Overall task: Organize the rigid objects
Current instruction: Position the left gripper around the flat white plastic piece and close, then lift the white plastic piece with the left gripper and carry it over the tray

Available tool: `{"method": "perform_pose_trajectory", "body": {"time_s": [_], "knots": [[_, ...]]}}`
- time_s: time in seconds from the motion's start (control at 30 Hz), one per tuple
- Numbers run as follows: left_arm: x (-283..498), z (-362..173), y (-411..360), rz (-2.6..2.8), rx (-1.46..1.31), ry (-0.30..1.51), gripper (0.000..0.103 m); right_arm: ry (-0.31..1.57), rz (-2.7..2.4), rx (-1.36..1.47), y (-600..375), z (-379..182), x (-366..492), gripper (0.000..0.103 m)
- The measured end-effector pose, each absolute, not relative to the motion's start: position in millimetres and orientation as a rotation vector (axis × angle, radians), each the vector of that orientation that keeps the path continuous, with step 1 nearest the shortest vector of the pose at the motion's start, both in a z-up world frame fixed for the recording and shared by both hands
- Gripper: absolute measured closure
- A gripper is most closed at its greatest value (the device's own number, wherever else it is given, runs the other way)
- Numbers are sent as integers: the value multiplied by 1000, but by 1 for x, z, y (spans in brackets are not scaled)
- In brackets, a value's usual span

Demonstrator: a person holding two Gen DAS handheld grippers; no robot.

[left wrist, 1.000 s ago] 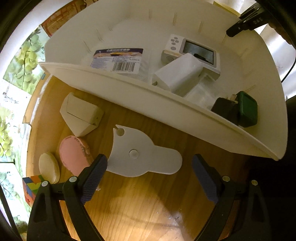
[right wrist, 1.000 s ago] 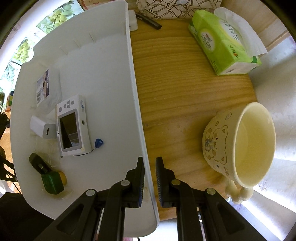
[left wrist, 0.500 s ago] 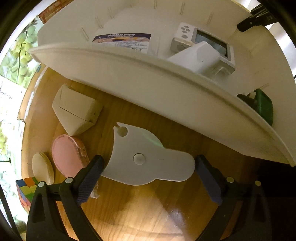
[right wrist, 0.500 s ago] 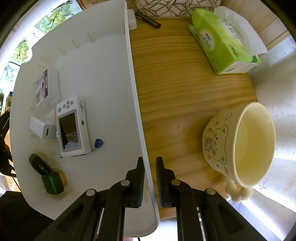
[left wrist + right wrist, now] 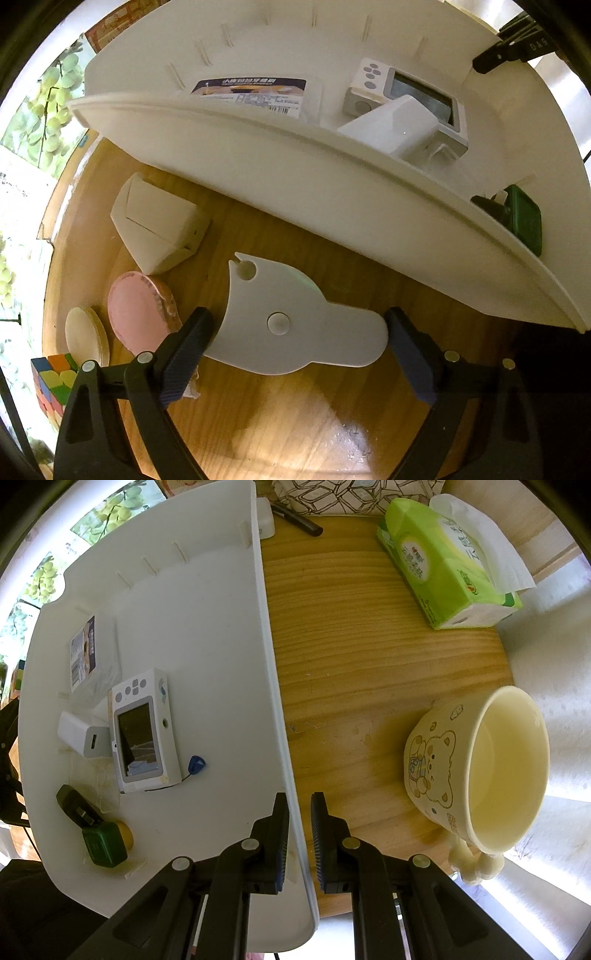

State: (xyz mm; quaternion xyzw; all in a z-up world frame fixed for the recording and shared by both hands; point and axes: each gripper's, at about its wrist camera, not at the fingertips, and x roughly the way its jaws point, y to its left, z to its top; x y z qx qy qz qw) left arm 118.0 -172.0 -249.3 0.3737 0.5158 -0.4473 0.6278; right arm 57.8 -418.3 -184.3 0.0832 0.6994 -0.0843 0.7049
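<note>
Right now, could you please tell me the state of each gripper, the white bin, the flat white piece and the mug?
Left gripper: jaws just closing in, flat white piece between them, not yet pressed.
Right gripper: shut on the wall of the white bin.
White bin: holds several small items.
Flat white piece: lying flat on the wooden table.
Mug: upright, empty.
</note>
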Motion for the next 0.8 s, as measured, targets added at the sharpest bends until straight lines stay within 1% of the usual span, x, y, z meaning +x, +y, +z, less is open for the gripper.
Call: {"method": "perform_pose_trajectory", "body": {"time_s": [0.13,0.43,0.67,0.8], "knots": [[118,-243,-164,-984,835,1151,10,1556,-185,177,-417,-185,57,90],[106,-226,-136,-875,706,1169,10,1563,-164,146,-411,-186,59,90],[94,-198,-111,-797,575,1171,10,1561,-143,127,-408,-185,59,90],[79,-183,-115,-778,539,1153,10,1562,-131,112,-406,-184,60,90]]}}
